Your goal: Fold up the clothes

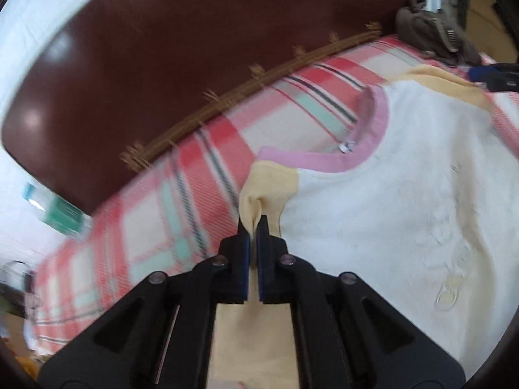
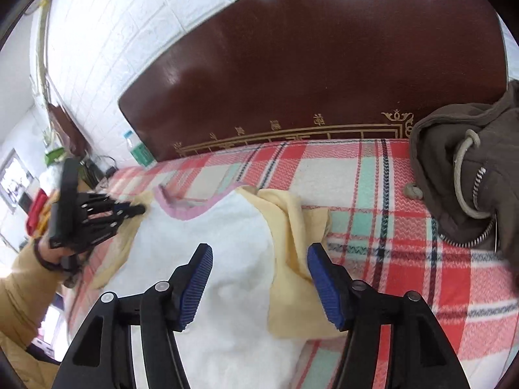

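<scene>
A white shirt [image 1: 389, 201] with pale yellow sleeves and a pink collar [image 1: 324, 162] lies flat on a plaid bed sheet. My left gripper [image 1: 253, 223] is shut on the shirt's yellow shoulder sleeve [image 1: 266, 184], pinching a fold of it. In the right wrist view the shirt [image 2: 233, 253] lies under my right gripper [image 2: 259, 256], which is open and hovers just above the other yellow sleeve [image 2: 292, 227]. The left gripper [image 2: 138, 209] shows there too, at the far shoulder.
The red, white and teal plaid sheet [image 2: 405, 259] covers the bed. A dark brown headboard [image 2: 308, 81] stands behind it. A brown hooded jacket [image 2: 470, 178] lies bunched at the right, near the headboard. A bottle [image 2: 138, 149] stands at the headboard's left end.
</scene>
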Action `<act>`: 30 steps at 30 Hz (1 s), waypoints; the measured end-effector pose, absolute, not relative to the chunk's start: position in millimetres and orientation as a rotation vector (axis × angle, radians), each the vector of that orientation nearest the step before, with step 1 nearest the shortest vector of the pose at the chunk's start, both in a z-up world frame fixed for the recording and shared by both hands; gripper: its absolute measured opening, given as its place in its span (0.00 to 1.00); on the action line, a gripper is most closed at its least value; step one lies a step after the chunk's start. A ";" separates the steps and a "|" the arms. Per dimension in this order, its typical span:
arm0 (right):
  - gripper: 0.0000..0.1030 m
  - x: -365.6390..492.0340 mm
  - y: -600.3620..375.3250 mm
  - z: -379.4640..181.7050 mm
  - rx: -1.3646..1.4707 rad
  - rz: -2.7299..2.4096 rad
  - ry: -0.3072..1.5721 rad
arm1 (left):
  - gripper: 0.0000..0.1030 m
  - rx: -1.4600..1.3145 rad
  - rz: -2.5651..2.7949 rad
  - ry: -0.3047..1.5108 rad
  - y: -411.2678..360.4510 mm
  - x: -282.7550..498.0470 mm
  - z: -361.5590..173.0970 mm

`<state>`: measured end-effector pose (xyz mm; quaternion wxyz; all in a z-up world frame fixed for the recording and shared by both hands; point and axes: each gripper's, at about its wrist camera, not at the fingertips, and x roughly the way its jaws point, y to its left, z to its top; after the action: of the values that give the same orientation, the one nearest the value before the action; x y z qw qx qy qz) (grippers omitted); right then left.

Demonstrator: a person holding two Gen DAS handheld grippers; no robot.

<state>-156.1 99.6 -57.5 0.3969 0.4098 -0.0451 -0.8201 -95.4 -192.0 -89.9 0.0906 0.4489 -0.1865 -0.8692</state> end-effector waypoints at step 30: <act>0.79 36.1 168.0 -97.2 1.229 -2.023 -0.129 | 0.89 1.489 -2.847 0.668 -161.1 159.7 -120.0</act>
<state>36.1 168.0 -97.2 0.3760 0.4802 -0.0503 -0.7909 159.7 -161.1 -120.0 -0.0702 0.4526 0.2031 -0.8654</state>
